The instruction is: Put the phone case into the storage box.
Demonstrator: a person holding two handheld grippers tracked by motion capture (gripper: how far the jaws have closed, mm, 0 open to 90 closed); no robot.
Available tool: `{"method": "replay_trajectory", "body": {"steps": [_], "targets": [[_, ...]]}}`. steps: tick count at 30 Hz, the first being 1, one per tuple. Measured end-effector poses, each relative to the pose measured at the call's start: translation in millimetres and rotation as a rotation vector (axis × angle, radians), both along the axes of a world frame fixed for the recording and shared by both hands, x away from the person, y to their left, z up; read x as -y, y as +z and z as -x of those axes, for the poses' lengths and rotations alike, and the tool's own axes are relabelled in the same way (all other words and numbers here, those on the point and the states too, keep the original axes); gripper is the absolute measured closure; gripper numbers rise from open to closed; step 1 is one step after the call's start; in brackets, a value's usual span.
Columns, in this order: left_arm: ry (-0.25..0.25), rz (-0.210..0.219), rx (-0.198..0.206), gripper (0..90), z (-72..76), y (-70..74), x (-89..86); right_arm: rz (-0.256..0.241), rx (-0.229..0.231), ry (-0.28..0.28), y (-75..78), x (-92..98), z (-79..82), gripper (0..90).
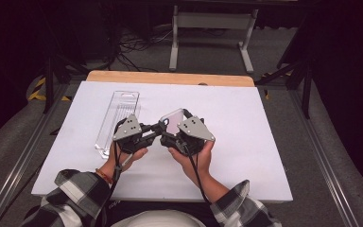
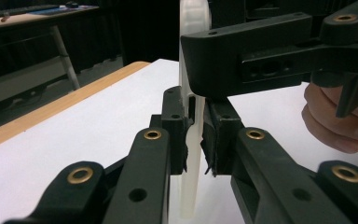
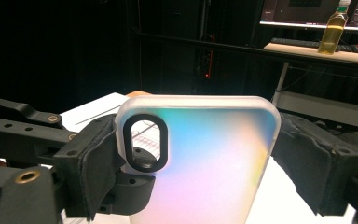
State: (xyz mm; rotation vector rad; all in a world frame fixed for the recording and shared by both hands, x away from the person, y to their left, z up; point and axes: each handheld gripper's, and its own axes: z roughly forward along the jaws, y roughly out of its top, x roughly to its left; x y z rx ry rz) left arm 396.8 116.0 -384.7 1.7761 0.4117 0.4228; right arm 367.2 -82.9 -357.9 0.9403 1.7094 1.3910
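— One phone case (image 3: 200, 158), frosted w/ rainbow sheen, held up over the worktop (image 1: 246, 142) centre. Two grippers on it.
— States?
— I see the right hand-held gripper (image 1: 172, 135) clamping its side edges; left hand-held gripper (image 2: 195, 140) pinching the thin edge.
— Around?
— One clear plastic package (image 1: 118, 120) just left, nothing blocking.

Both forearms in from the tabletop's near edge, hands close together mid-table. Left gripper (image 1: 144, 134) points right, jaws pinched nearly shut on a thin edge. Right gripper (image 1: 170, 130) points left and away, jaws spread wide, clamping both sides; tips of the two grippers nearly touching
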Motion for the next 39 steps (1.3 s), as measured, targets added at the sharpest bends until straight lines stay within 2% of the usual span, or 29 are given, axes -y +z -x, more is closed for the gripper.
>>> {"method": "replay_trajectory", "body": {"steps": [4, 9, 13, 20, 23, 26, 30, 33, 34, 39], "targets": [[-0.015, 0.005, -0.001, 80.6, 0.1, 0.4, -1.4, 0.006, 0.001, 0.009, 1.3, 0.3, 1.3, 16.8], [-0.016, -0.002, 0.016, 80.7, 0.8, 2.6, -4.3, 0.002, -0.008, 0.05, 3.6, 4.3, 2.1, 16.7], [-0.02, -0.006, 0.015, 80.8, 0.4, 4.4, -8.5, -0.015, -0.006, 0.086, 7.5, 10.6, 5.0, 16.7], [-0.021, -0.005, 0.037, 80.8, 2.3, 8.5, -16.8, 0.011, -0.003, 0.112, 12.5, 22.4, 9.2, 16.6], [-0.024, -0.01, 0.028, 80.9, 2.9, 8.6, -19.2, 0.034, -0.017, 0.153, 12.3, 29.5, 8.5, 16.8], [-0.021, -0.009, 0.036, 80.8, 3.7, 9.2, -22.0, 0.065, -0.015, 0.164, 10.0, 35.9, 8.5, 18.7], [-0.026, -0.023, 0.039, 80.8, 5.9, 11.5, -27.3, 0.102, 0.003, 0.188, 5.6, 44.9, 10.1, 18.9], [-0.027, -0.03, 0.062, 80.8, 5.4, 13.4, -31.3, 0.161, 0.021, 0.204, -1.6, 51.0, 11.8, 18.9], [-0.033, -0.026, 0.044, 80.8, 6.0, 13.6, -32.4, 0.168, 0.025, 0.209, -3.5, 52.8, 12.2, 18.8], [-0.028, -0.027, 0.05, 80.8, 5.2, 14.9, -36.9, 0.195, 0.039, 0.249, -15.2, 65.0, 13.4, 18.5]]}}
